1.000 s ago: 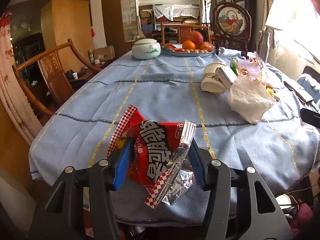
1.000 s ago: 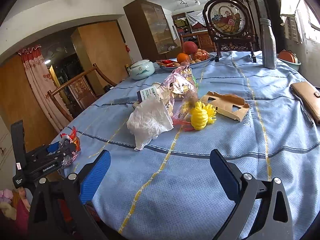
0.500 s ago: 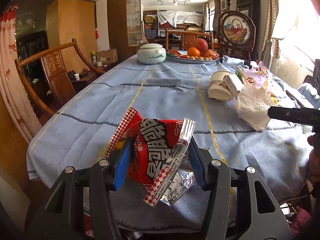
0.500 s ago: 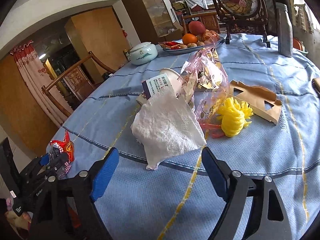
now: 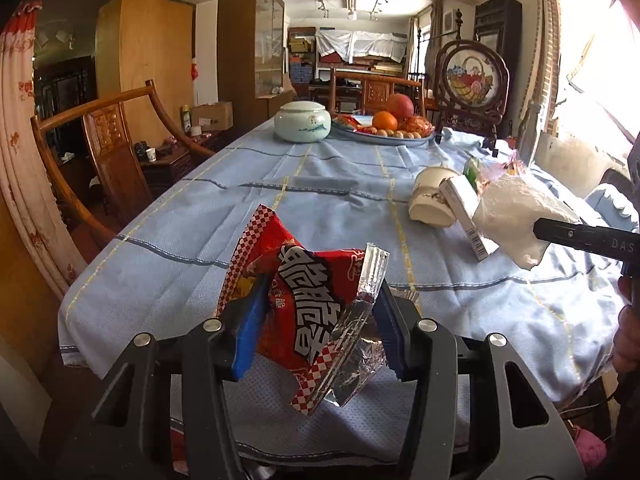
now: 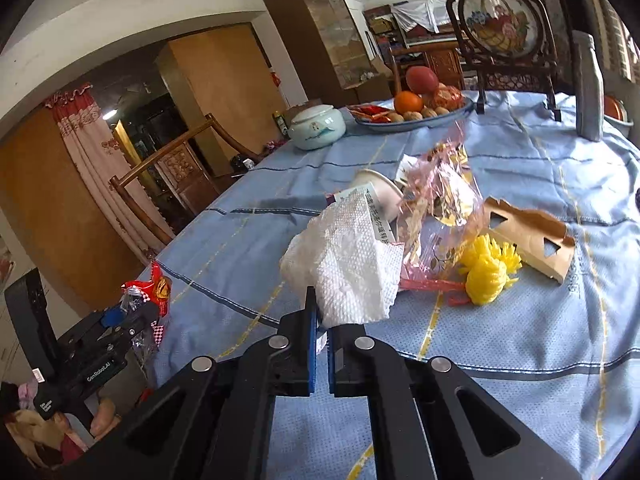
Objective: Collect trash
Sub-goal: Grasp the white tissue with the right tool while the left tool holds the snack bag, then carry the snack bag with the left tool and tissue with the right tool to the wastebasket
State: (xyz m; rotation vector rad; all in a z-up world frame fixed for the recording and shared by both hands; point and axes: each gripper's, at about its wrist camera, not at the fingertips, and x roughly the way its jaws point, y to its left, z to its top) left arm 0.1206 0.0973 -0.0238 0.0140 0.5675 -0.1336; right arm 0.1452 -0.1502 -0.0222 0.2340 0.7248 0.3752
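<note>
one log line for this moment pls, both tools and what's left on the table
left tool: shut on red snack wrapper | right tool: shut on white paper towel | left on table: yellow net, cardboard piece, pink cellophane

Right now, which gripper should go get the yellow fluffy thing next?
Probably the right gripper. The yellow mesh ball lies just ahead of it, but it is shut on the paper towel. The left gripper grips the red snack wrapper at the table's near edge.
</note>
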